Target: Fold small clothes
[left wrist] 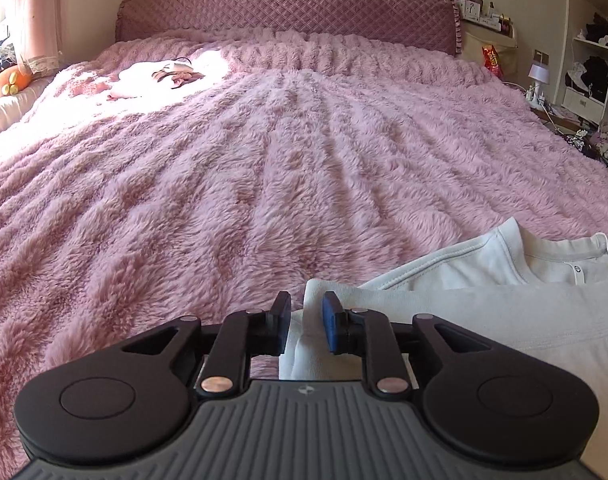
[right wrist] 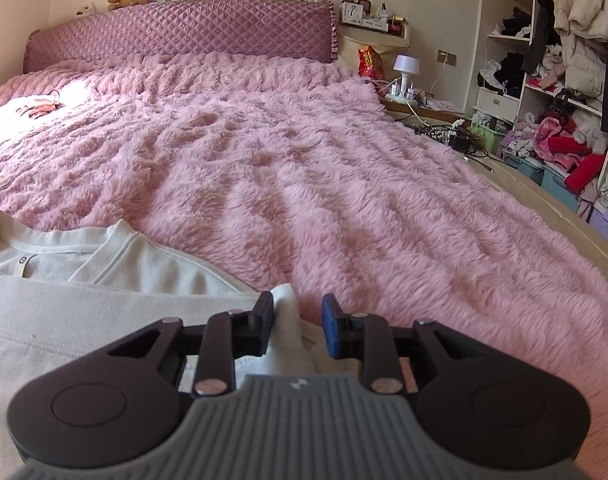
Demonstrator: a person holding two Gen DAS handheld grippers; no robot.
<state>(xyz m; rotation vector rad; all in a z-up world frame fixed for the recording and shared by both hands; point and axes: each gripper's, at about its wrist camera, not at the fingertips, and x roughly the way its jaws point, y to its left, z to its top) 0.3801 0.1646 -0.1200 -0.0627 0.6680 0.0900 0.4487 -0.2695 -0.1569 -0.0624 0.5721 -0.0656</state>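
White garment [left wrist: 484,264] lies folded on the pink fluffy bed [left wrist: 263,168], near edge. Left gripper [left wrist: 307,320] at its left corner, jaws apart, cloth between them, not pinched. Right gripper [right wrist: 297,322] at right corner, jaws apart, fabric touching the left pad only.

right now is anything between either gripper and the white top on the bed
Nothing visible. The white top already has a fold of cloth between the fingers of the left gripper and another in the right gripper. Only pink blanket lies around it.
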